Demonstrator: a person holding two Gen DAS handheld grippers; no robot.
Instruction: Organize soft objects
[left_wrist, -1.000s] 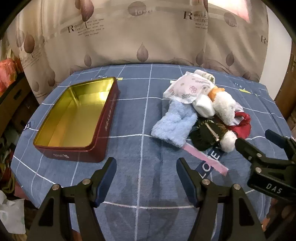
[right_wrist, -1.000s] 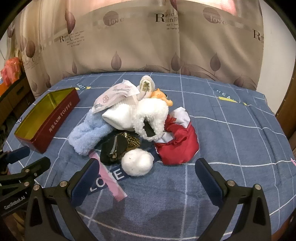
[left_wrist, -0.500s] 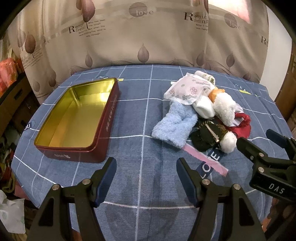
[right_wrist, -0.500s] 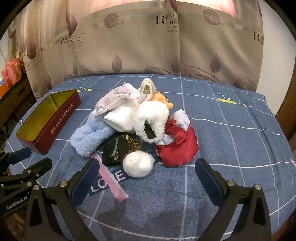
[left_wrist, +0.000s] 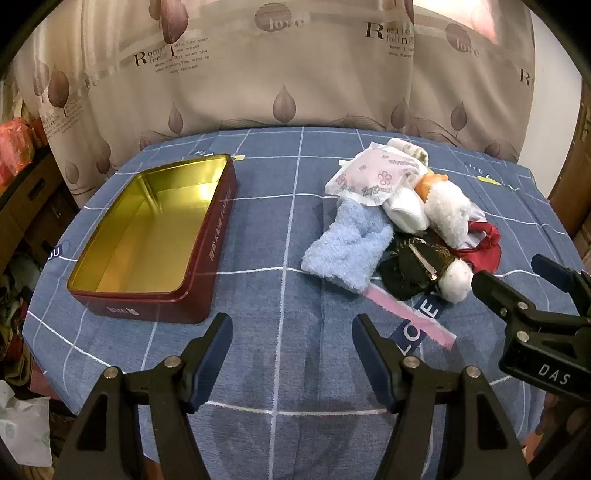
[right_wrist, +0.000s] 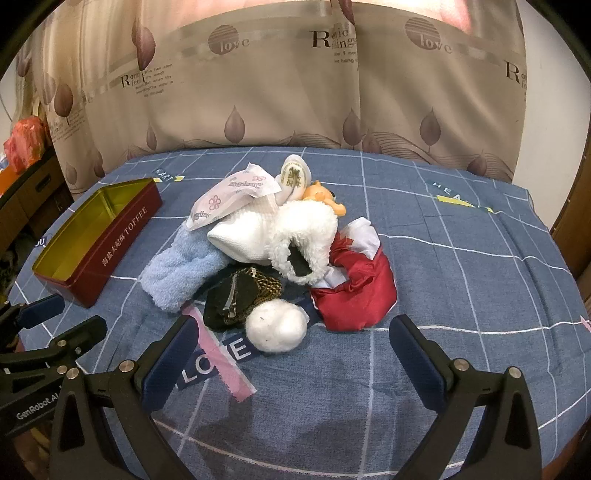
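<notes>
Two tools are in my hands, and both stand spread wide with nothing between their fingers. My right tool (right_wrist: 291, 338) hangs low over the desk (right_wrist: 461, 280), and the pile of soft things lies straight ahead of it, just past the fingertips. Nearest is the white pompom (right_wrist: 276, 325), sitting almost on the line between my two pads; behind it are the dark mesh pouch (right_wrist: 240, 295), the red cloth (right_wrist: 356, 295) to the right, and the light blue sock (right_wrist: 181, 271) to the left.

My left tool (left_wrist: 291, 339) faces bare cloth, with the pile off to its right and the open red tin (left_wrist: 147, 236) off to its left. The tin is empty, its gold floor showing, and its long side runs away from me.

I judge the right hand is the nearer one for a first pick. The sock's long axis runs from the pile's middle towards my left hand, so that one suits the left tool better. Whatever I take must then cross leftwards to the tin, well apart from the pile.
</notes>
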